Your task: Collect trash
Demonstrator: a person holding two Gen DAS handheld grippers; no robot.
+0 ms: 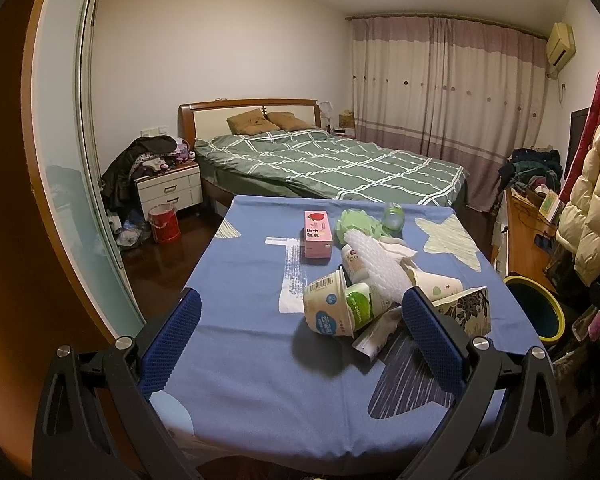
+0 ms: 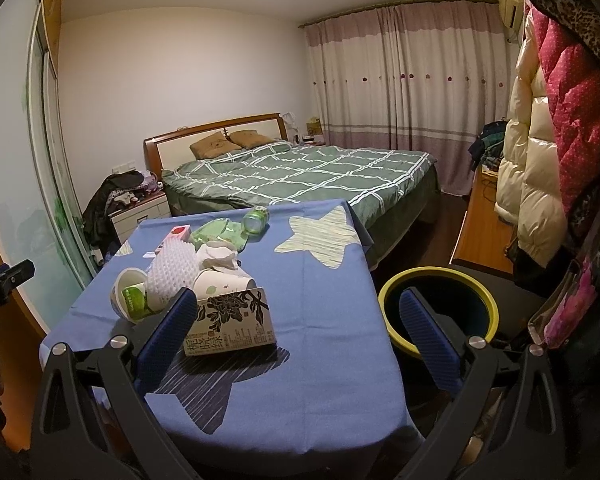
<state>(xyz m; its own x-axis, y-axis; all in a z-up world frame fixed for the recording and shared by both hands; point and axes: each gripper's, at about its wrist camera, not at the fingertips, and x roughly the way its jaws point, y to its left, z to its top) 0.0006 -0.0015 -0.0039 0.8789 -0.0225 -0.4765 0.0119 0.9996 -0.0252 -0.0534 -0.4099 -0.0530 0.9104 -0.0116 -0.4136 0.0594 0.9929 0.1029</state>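
A pile of trash lies on the blue-clothed table (image 1: pixel 240 340): a white yogurt cup (image 1: pixel 327 307), a black-and-white flowered carton (image 1: pixel 470 308), white foam netting (image 1: pixel 376 264), a paper cup (image 1: pixel 440 286), a pink box (image 1: pixel 317 233), a green bag (image 1: pixel 358 222) and a green bottle (image 1: pixel 394 218). My left gripper (image 1: pixel 298 308) is open above the table's near side, just before the yogurt cup. My right gripper (image 2: pixel 298 308) is open, with its left finger beside the carton (image 2: pixel 232 320). A dark bin with a yellow rim (image 2: pixel 438 312) stands right of the table.
A bed with a green checked cover (image 1: pixel 332 160) stands behind the table. A nightstand (image 1: pixel 170 190) heaped with clothes and a red bucket (image 1: pixel 164 224) are at left. Hanging coats (image 2: pixel 540 140) and a wooden desk (image 2: pixel 484 236) are at right.
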